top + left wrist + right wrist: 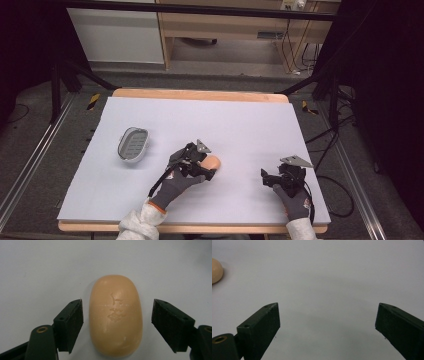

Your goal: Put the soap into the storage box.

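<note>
Left tool (pixel 116 322), jaws open and straddling the soap bar (pixel 115 315) lying mid-worktop (pixel 250 120), grasp not yet made; right tool (pixel 270 179) open and idle near the front-right corner; soap dish (pixel 133 144) empty.

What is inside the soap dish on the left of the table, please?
The soap dish shows a ribbed grey bottom with nothing lying in it. The soap lies apart on the table, between the open jaws of the left gripper. The near inner wall is hidden.
</note>
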Available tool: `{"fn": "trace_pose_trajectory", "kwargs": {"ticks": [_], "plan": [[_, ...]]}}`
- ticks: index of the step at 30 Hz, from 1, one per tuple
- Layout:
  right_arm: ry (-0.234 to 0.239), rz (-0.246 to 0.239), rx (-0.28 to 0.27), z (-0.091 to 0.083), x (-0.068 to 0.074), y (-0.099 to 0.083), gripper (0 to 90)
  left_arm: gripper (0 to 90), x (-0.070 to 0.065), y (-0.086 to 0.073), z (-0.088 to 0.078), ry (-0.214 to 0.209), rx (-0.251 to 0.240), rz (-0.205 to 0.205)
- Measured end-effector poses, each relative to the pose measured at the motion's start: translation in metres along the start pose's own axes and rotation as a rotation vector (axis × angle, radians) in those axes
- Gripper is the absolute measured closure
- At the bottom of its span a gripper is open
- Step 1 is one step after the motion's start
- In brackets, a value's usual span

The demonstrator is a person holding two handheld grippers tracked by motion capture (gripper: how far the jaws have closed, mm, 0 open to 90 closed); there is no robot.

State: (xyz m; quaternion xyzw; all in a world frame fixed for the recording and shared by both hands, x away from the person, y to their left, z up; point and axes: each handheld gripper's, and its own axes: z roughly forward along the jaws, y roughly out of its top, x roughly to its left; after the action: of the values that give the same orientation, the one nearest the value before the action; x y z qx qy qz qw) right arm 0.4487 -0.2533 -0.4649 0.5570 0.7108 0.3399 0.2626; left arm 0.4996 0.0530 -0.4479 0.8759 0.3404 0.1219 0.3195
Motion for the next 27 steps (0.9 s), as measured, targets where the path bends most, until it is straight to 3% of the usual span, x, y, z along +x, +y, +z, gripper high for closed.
{"fn": "trace_pose_trajectory", "kwargs": {"ticks": [17,27], "plan": [[0.003,-0.002,0.006,0.001,0.000,0.000,6.0,30.5,0.000,-0.002,0.020,0.009,0.045,-0.012],[0.006,-0.009,0.008,0.001,0.000,0.000,6.0,30.9,-0.001,-0.002,0.026,0.017,0.047,-0.005]]}}
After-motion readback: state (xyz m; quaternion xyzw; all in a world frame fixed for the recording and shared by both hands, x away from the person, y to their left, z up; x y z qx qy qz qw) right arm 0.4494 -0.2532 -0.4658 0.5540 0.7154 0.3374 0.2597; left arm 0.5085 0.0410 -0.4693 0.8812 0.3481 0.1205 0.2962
